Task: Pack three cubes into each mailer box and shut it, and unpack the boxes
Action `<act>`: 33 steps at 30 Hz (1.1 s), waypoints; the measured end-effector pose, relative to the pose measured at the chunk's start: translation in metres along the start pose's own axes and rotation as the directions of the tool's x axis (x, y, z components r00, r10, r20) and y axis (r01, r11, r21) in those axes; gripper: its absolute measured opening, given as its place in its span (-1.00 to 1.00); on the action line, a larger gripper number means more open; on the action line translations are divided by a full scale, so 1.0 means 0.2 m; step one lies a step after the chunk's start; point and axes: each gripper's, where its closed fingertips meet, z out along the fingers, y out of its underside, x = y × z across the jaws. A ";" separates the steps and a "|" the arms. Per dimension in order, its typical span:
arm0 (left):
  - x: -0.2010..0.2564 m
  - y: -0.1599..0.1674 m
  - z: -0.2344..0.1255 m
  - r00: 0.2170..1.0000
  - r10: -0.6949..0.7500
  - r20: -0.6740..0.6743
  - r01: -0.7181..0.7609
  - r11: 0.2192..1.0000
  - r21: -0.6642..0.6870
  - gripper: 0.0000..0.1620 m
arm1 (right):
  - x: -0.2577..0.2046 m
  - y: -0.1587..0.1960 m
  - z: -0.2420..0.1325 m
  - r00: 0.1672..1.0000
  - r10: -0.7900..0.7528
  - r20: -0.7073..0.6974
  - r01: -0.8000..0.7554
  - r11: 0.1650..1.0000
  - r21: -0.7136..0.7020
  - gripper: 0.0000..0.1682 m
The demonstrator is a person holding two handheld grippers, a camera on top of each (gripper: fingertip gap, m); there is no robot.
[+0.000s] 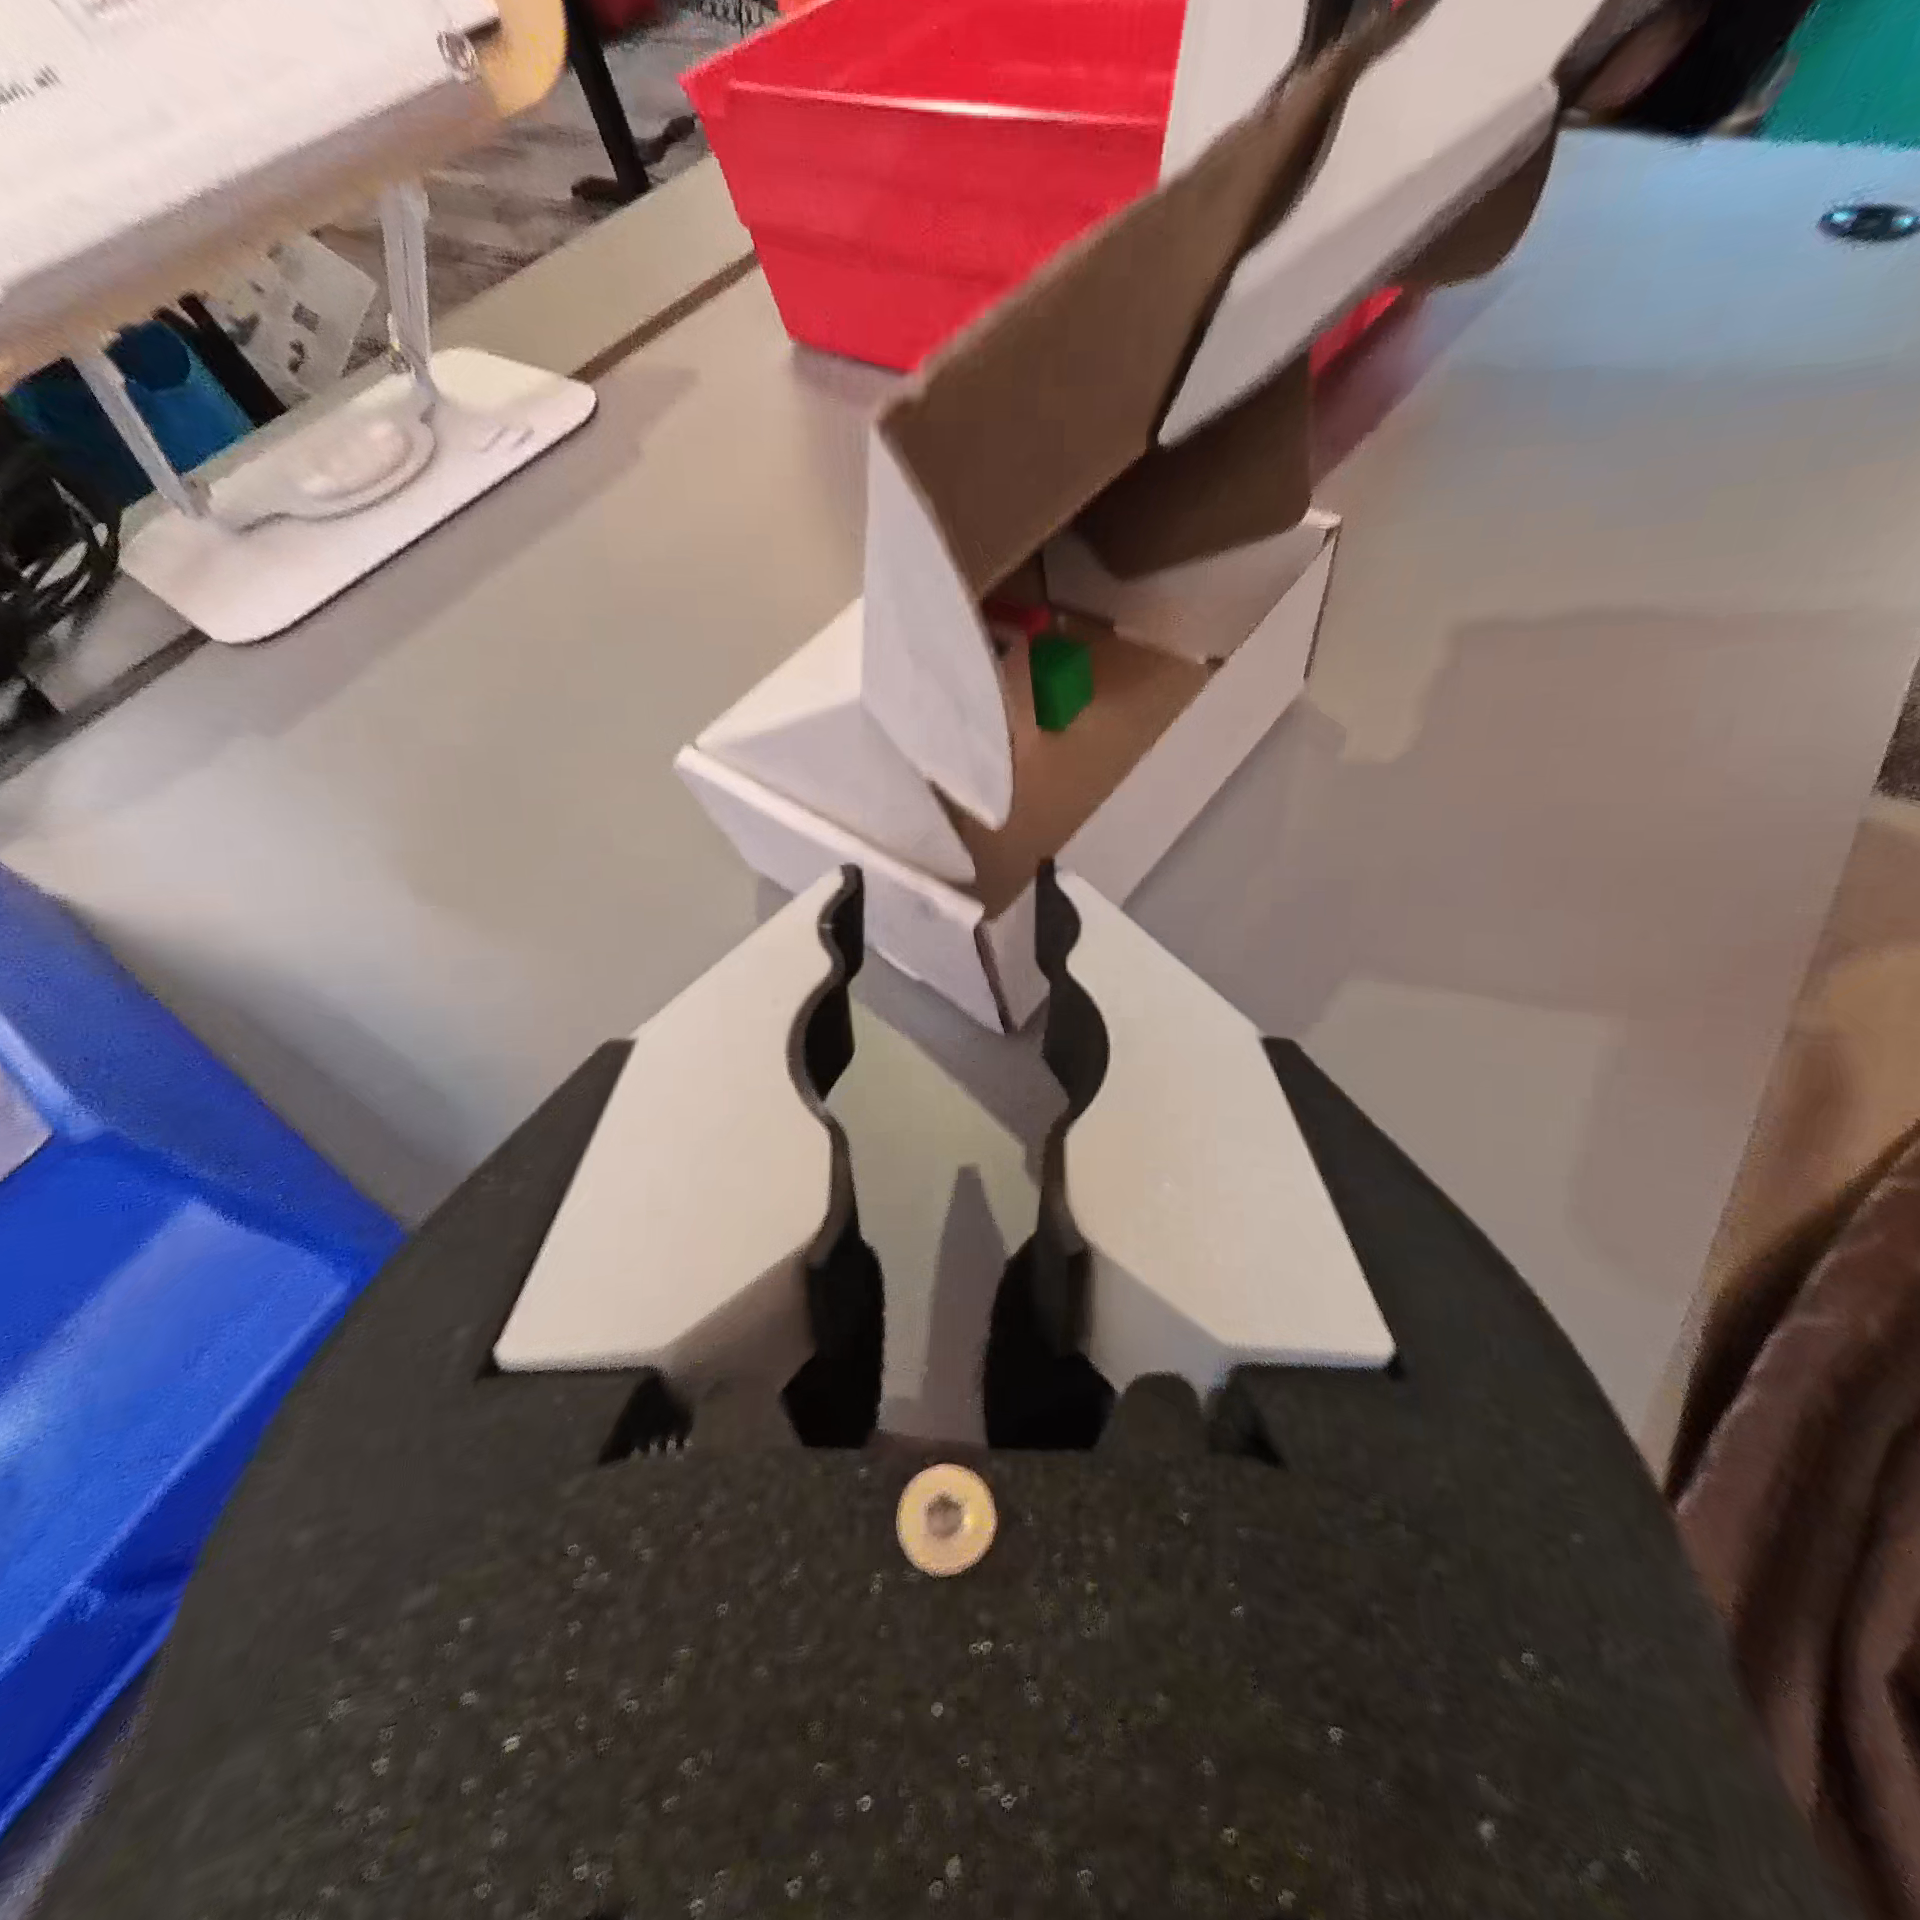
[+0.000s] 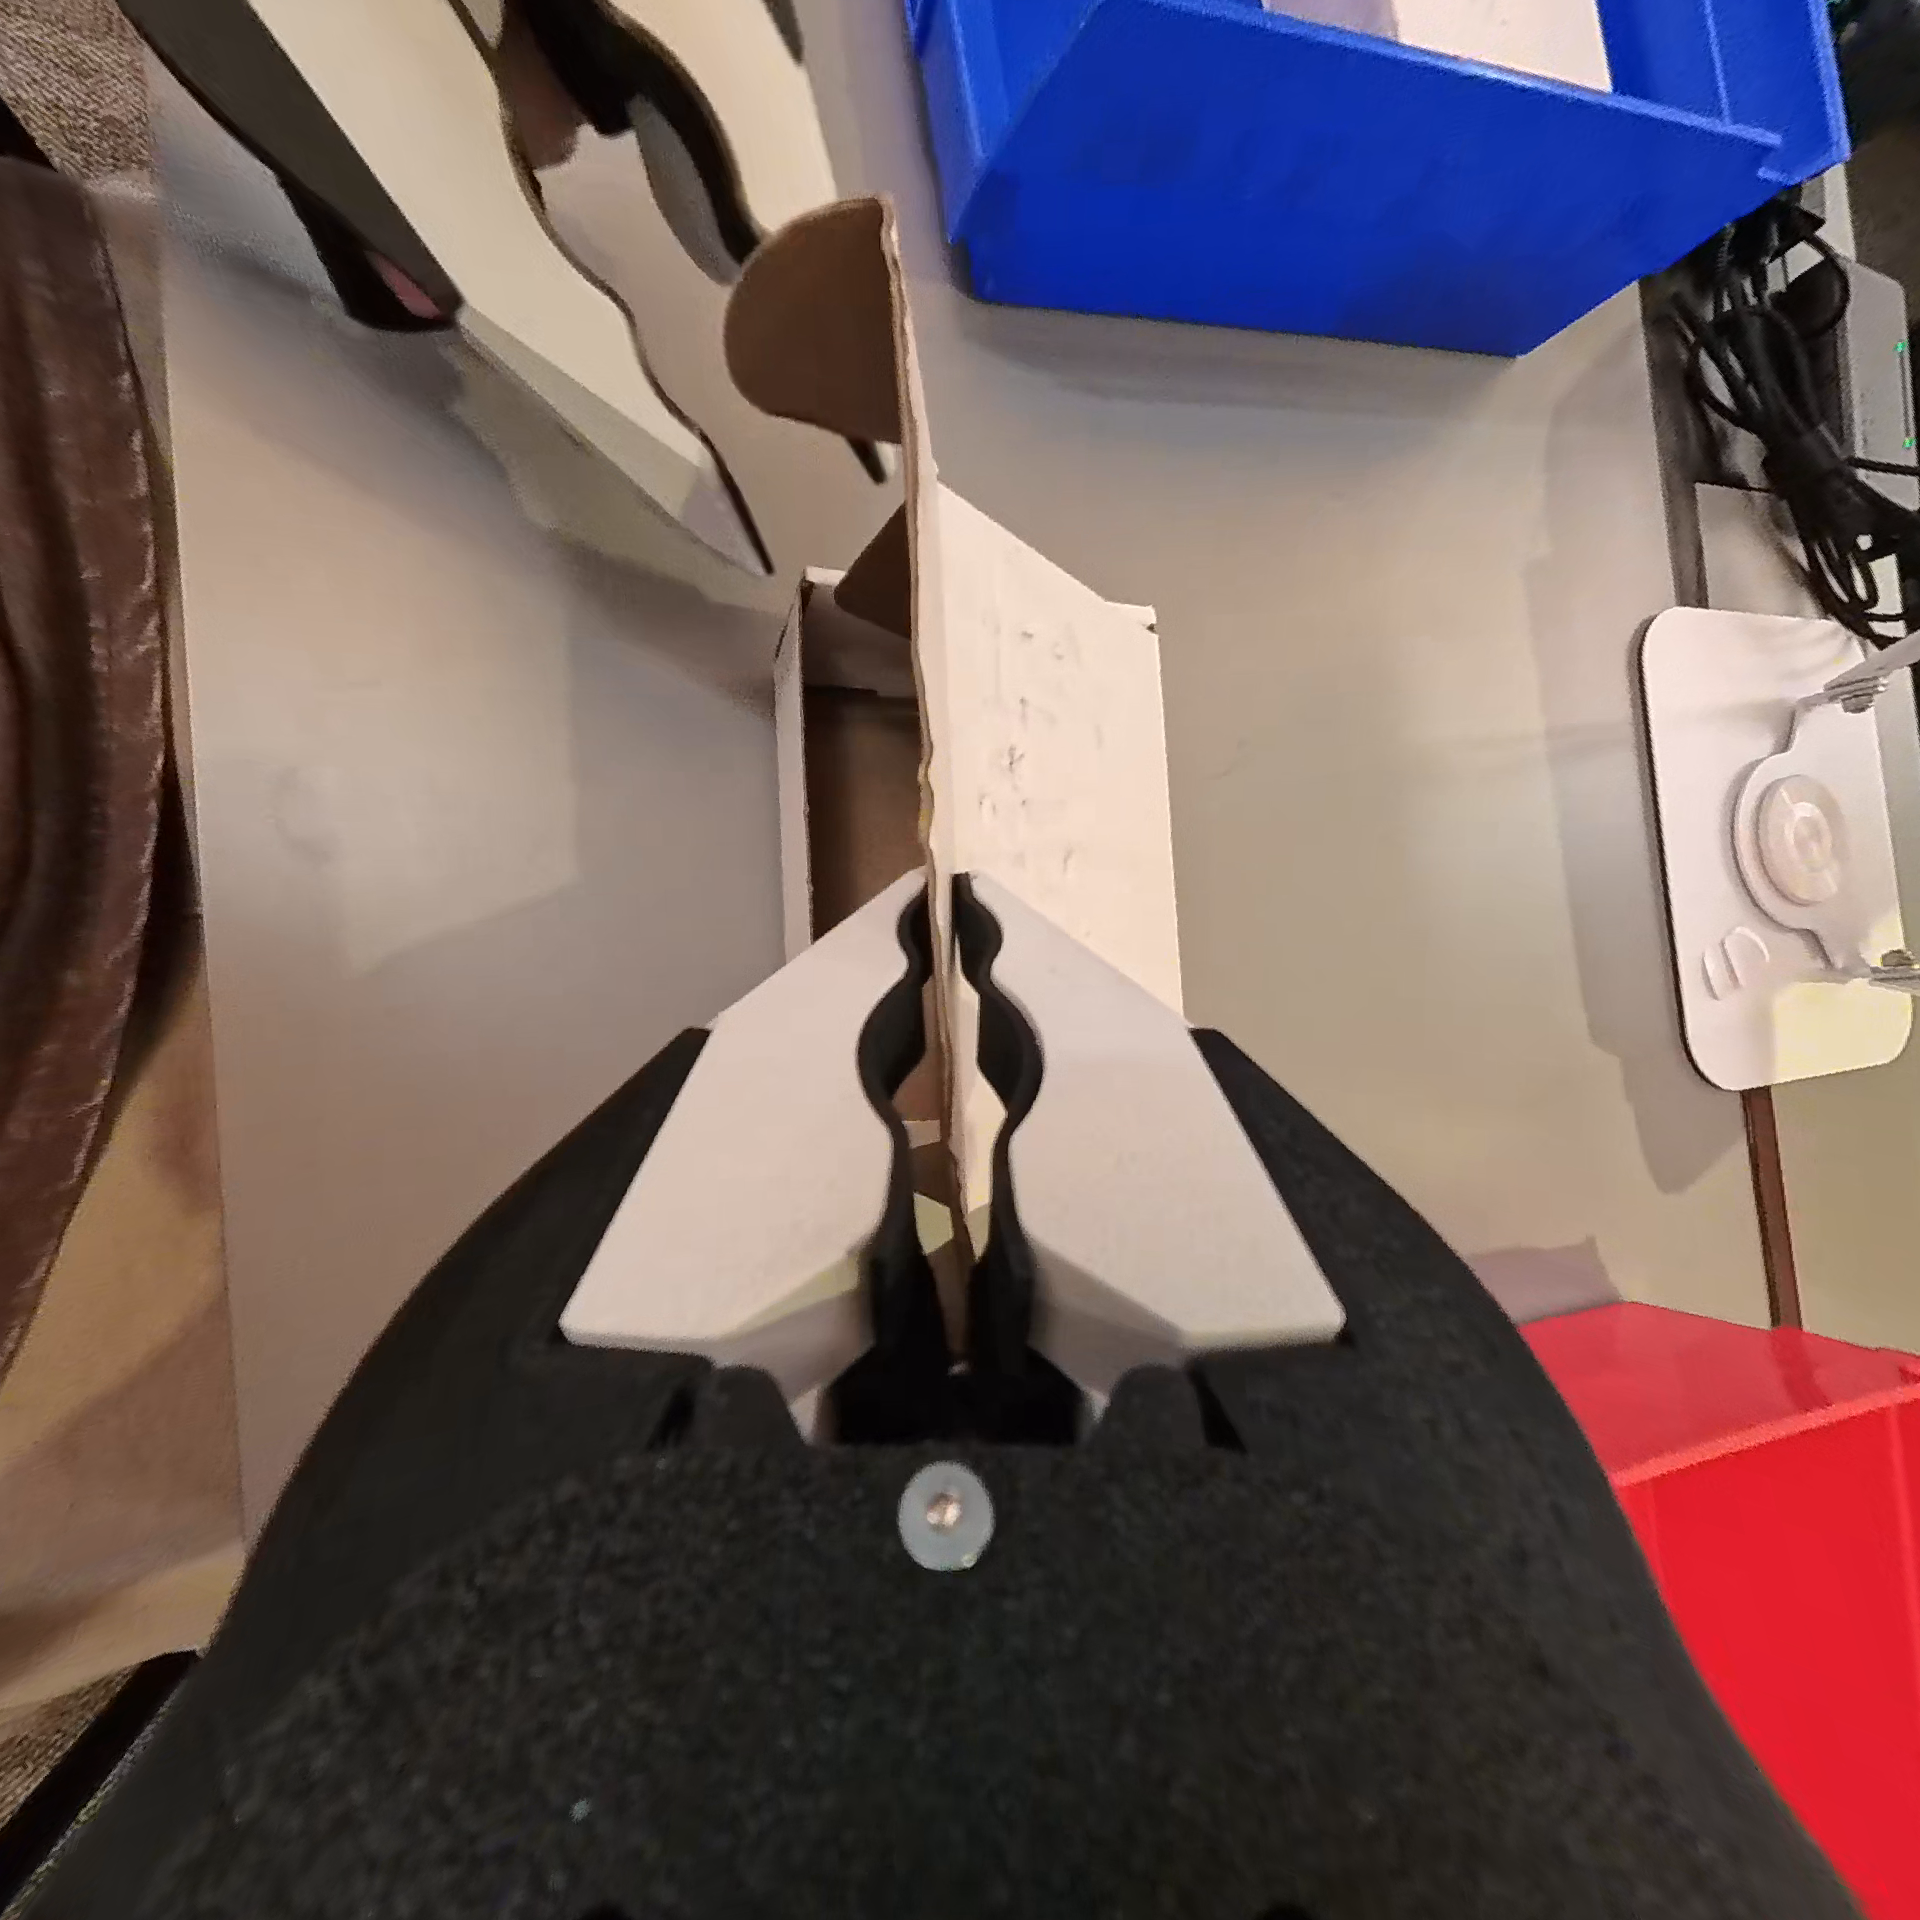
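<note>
Right tool [image 2: 943, 894] pinches the box lid [image 2: 1049, 748].
Left tool [image 1: 951, 883], part open and empty, sits at the box [image 1: 1195, 748] corner; cubes [image 1: 1060, 681] lie ahead inside. Next, probably swing the lid.

Matt cardboard mailer box [image 1: 1195, 665] — glossy plastic red bin [image 1: 935, 177]; table [image 1: 1558, 727] perhaps smooth laminate.

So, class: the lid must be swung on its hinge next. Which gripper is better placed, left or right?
Right. The right gripper is clamped on the lid; the left gripper is open at the mailer box corner.
</note>
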 end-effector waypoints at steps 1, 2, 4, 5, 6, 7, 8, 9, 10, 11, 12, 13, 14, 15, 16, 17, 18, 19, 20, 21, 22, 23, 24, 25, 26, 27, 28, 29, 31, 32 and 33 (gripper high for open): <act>0.00 -0.01 0.02 1.000 0.002 -0.005 -0.002 1.000 0.004 -0.63 | 0.00 0.00 0.00 1.000 -0.002 0.002 0.002 1.000 -0.001 -0.99; 0.01 -0.01 0.06 1.000 0.009 -0.013 -0.009 1.000 -0.008 -0.64 | -0.01 -0.01 0.01 1.000 -0.004 0.006 0.004 1.000 -0.001 -0.99; 0.00 0.03 0.12 1.000 0.026 -0.004 -0.026 0.998 -0.061 -0.66 | 0.00 -0.01 0.01 1.000 -0.015 0.004 0.015 1.000 -0.008 -0.99; -0.01 0.05 0.14 1.000 0.031 -0.001 -0.031 0.996 -0.087 -0.69 | 0.00 -0.01 0.00 1.000 -0.020 0.001 0.020 1.000 -0.009 -0.99; -0.01 0.06 0.14 0.999 0.033 0.008 -0.032 0.996 -0.082 -0.77 | 0.01 -0.02 -0.01 1.000 -0.018 -0.003 0.018 1.000 -0.003 -0.99; -0.02 0.06 0.14 0.999 0.038 0.016 -0.037 0.996 -0.082 -0.81 | 0.04 -0.03 -0.03 1.000 -0.017 -0.019 0.017 1.000 0.007 -0.99; -0.02 0.06 0.14 0.999 0.049 0.023 -0.047 0.995 -0.085 -0.85 | 0.07 -0.04 -0.05 0.999 -0.015 -0.036 0.015 1.000 0.017 -0.98; -0.02 0.06 0.14 0.998 0.059 0.024 -0.057 0.994 -0.088 -0.89 | 0.11 -0.06 -0.06 0.999 -0.013 -0.053 0.015 1.000 0.022 -0.98; -0.01 0.07 0.14 0.998 0.060 0.019 -0.058 0.994 -0.093 -0.90 | 0.16 -0.07 -0.08 0.997 -0.018 -0.079 0.020 1.000 0.021 -0.98; -0.01 0.07 0.15 0.998 0.055 0.015 -0.054 0.994 -0.096 -0.91 | 0.23 -0.08 -0.09 0.992 -0.030 -0.120 0.032 0.999 0.015 -0.98; 0.00 0.07 0.16 0.999 0.051 0.007 -0.050 0.994 -0.101 -0.91 | 0.30 -0.10 -0.09 0.985 -0.046 -0.165 0.047 0.999 -0.001 -0.98; 0.02 0.08 0.16 0.999 0.051 -0.009 -0.052 0.993 -0.109 -0.95 | 0.38 -0.10 -0.09 0.976 -0.065 -0.206 0.061 0.998 -0.029 -0.98; 0.03 0.09 0.17 0.998 0.054 -0.015 -0.056 0.992 -0.116 -1.00 | 0.46 -0.09 -0.08 0.967 -0.087 -0.239 0.074 0.995 -0.062 -0.99; 0.03 0.09 0.17 0.998 0.056 -0.008 -0.057 0.992 -0.113 -1.00 | 0.52 -0.07 -0.06 0.961 -0.110 -0.253 0.087 0.991 -0.099 -0.99; 0.03 0.09 0.17 0.998 0.054 -0.008 -0.055 0.992 -0.116 -1.00 | 0.58 -0.05 -0.03 0.957 -0.130 -0.258 0.099 0.986 -0.130 -0.99; 0.03 0.09 0.16 0.999 0.052 -0.009 -0.053 0.991 -0.119 -1.00 | 0.64 -0.02 0.01 0.954 -0.150 -0.259 0.110 0.981 -0.160 -0.99; 0.03 0.09 0.16 0.999 0.049 -0.011 -0.050 0.991 -0.121 -1.00 | 0.69 0.01 0.05 0.956 -0.157 -0.249 0.111 0.976 -0.189 -0.99; 0.03 0.09 0.16 0.999 0.051 -0.011 -0.052 0.991 -0.122 -1.00 | 0.74 0.05 0.10 0.961 -0.150 -0.233 0.099 0.972 -0.214 -0.98; 0.03 0.09 0.16 0.998 0.054 -0.011 -0.055 0.991 -0.124 -1.00 | 0.77 0.08 0.15 0.968 -0.134 -0.214 0.083 0.970 -0.228 -0.98; 0.03 0.09 0.16 0.998 0.056 -0.010 -0.057 0.990 -0.127 -1.00 | 0.79 0.11 0.21 0.974 -0.114 -0.195 0.066 0.969 -0.237 -0.98; 0.03 0.09 0.17 0.998 0.059 -0.008 -0.059 0.990 -0.129 -1.00 | 0.80 0.15 0.26 0.980 -0.096 -0.176 0.049 0.966 -0.254 -0.98; 0.03 0.09 0.17 0.998 0.063 -0.005 -0.063 0.989 -0.132 -1.00 | 0.81 0.19 0.31 0.984 -0.084 -0.156 0.038 0.959 -0.281 -0.98; 0.03 0.10 0.17 0.998 0.070 -0.001 -0.069 0.988 -0.136 -1.00 | 0.80 0.22 0.36 0.988 -0.078 -0.134 0.034 0.951 -0.307 -0.98; 0.03 0.10 0.17 0.997 0.077 0.001 -0.076 0.987 -0.139 -1.00 | 0.79 0.26 0.40 0.991 -0.076 -0.112 0.035 0.944 -0.329 -0.99; 0.03 0.10 0.17 0.997 0.082 0.002 -0.081 0.986 -0.142 -1.00 | 0.78 0.28 0.44 0.993 -0.070 -0.091 0.035 0.940 -0.340 -0.98; 0.04 0.10 0.17 0.996 0.086 -0.001 -0.086 0.986 -0.143 -1.00 | 0.76 0.29 0.47 0.995 -0.058 -0.079 0.027 0.939 -0.342 -0.98; 0.04 0.11 0.17 0.996 0.089 -0.005 -0.089 0.985 -0.147 -1.00 | 0.74 0.29 0.50 0.997 -0.036 -0.062 0.013 0.943 -0.333 -0.97; 0.04 0.11 0.17 0.996 0.094 -0.008 -0.094 0.984 -0.149 -1.00 | 0.73 0.29 0.52 0.999 -0.016 -0.049 -0.001 0.948 -0.319 -0.97; 0.05 0.11 0.17 0.996 0.086 -0.025 -0.089 0.986 -0.144 -1.00 | 0.74 0.26 0.53 0.999 0.017 -0.031 -0.025 0.957 -0.289 -0.97; 0.05 0.11 0.17 0.997 0.073 -0.031 -0.077 0.987 -0.139 -1.00 | 0.75 0.24 0.53 1.000 0.015 -0.018 -0.020 0.959 -0.283 -0.97; 0.05 0.10 0.17 0.997 0.066 -0.033 -0.070 0.989 -0.128 -1.00 | 0.78 0.21 0.52 1.000 -0.003 -0.016 -0.002 0.962 -0.273 -0.97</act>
